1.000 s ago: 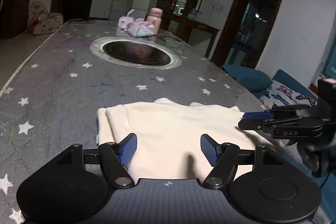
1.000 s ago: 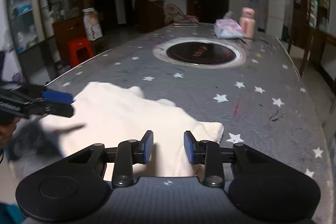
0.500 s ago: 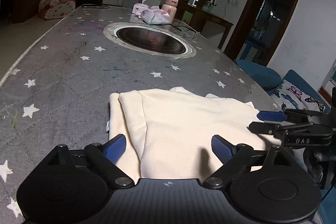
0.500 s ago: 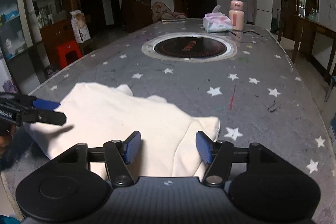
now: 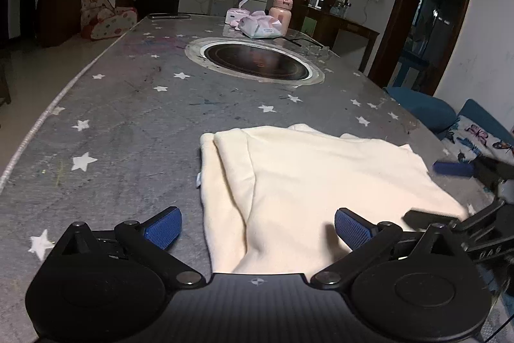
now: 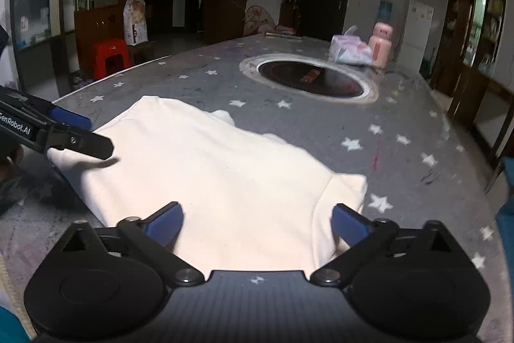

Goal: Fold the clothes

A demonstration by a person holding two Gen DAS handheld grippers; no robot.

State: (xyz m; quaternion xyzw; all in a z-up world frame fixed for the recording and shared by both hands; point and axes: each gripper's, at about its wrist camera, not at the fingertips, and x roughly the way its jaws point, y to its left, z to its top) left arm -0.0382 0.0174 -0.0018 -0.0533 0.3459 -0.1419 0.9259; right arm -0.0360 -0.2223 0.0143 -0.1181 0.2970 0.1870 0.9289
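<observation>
A cream garment lies folded flat on the grey star-patterned table, near its front edge. My left gripper hovers over the garment's left near part, jaws opening wide; the cloth lies below them and the blue pads do not press it. My right gripper stands over the garment at its right near corner, jaws also opening, pads clear of the cloth. Each gripper shows in the other's view: the right gripper at the garment's right edge, the left gripper at its left edge.
A round dark cooktop is set into the middle of the table. Behind it lie tissue packs and a pink bottle. A blue sofa with cushions stands right of the table, a red stool left of it.
Both grippers' jaws have spread from narrow to wide over the garment. The right gripper has shifted a little sideways along the garment's near edge. The garment stays flat.
</observation>
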